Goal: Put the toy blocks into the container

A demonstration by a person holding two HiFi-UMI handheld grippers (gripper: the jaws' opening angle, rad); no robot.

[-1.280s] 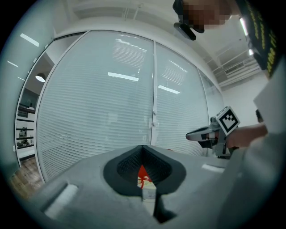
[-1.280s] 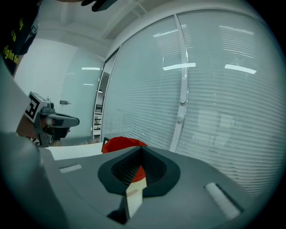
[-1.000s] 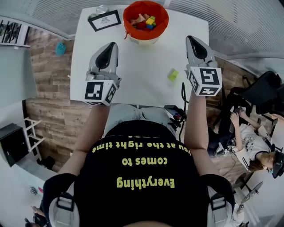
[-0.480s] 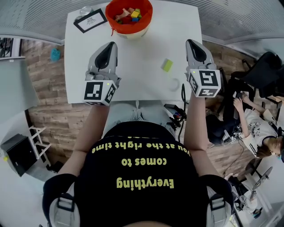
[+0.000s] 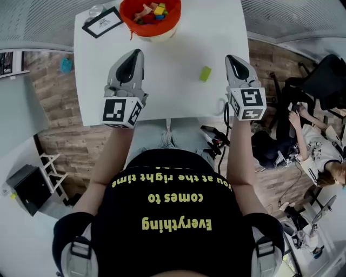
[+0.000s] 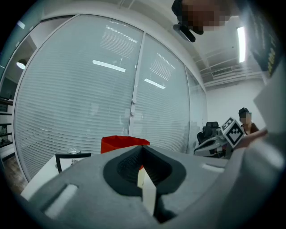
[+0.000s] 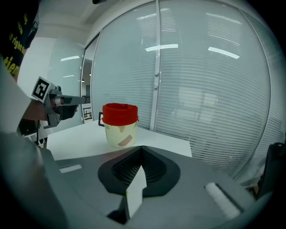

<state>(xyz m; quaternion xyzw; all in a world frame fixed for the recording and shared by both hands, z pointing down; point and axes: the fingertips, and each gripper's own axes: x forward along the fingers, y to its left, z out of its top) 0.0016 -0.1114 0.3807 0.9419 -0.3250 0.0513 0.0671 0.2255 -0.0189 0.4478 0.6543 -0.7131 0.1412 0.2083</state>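
Observation:
A red-lined container (image 5: pixel 150 15) at the table's far edge holds several coloured blocks (image 5: pixel 154 11). One green block (image 5: pixel 205 73) lies alone on the white table (image 5: pixel 173 65), just left of my right gripper (image 5: pixel 231 58). That gripper is shut and holds nothing. My left gripper (image 5: pixel 135 54) hangs over the table's left half, nearer than the container, its jaws also shut and bare. The left gripper view has the container (image 6: pixel 123 142) behind the closed jaws (image 6: pixel 142 150). In the right gripper view the container (image 7: pixel 119 125) stands ahead of the closed jaws (image 7: pixel 142 150); the green block is hidden there.
A black picture frame (image 5: pixel 102 21) and a small glass object (image 5: pixel 95 10) sit at the table's far left corner. The near table edge runs just under both grippers. Office chairs and a seated person (image 5: pixel 319 162) are off to the right, beyond the table.
The right gripper has come down and back, so the green block now lies close beside its tip. The left gripper shifted slightly. Both stayed shut.

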